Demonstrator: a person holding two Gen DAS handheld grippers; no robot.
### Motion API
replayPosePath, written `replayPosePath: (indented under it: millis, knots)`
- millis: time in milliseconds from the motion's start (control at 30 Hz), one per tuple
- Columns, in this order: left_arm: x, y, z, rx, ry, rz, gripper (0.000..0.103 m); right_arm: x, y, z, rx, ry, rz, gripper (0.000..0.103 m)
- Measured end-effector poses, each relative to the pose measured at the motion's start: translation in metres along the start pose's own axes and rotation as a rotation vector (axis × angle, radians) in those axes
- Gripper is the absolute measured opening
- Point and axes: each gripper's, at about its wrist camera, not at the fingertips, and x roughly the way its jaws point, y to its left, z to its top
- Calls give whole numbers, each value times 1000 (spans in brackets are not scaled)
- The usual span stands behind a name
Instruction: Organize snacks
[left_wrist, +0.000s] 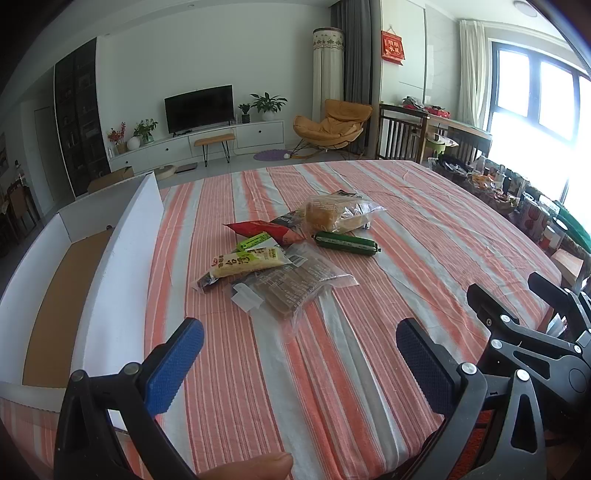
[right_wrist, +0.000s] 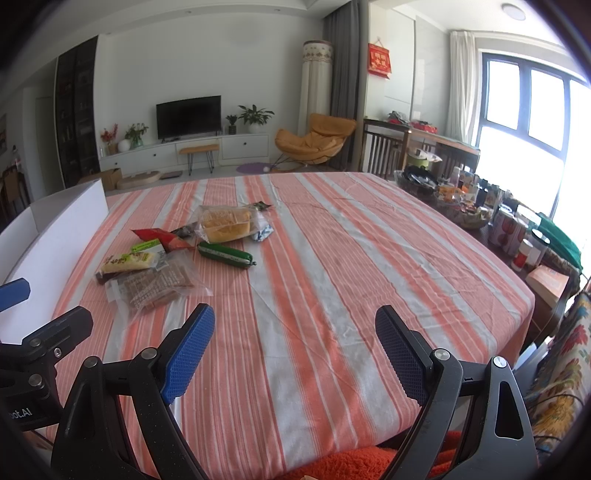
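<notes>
Several snack packets lie in a loose pile on the striped tablecloth: a clear pack of brown biscuits, a yellow packet, a red packet, a green sausage and a bag of yellow cake. My left gripper hovers open over the cloth, short of the biscuits, with nothing between its fingers. My right gripper is open and empty too, right of the pile, where the biscuits and green sausage lie ahead to its left.
A white cardboard box with a brown floor stands open on the table's left side. Jars, cans and baskets of food crowd the right edge. The right gripper's black frame shows beside the left one. A thumb shows at the bottom.
</notes>
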Motion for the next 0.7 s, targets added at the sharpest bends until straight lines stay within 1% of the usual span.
replayPosePath:
  millis: [333,700]
  knots:
    - [0,0,0,1,2,-2,103,0,0,0,1,0,0,91]
    - [9,0,-3,3,19,-5,103,1,0,-1,2,4,2,91]
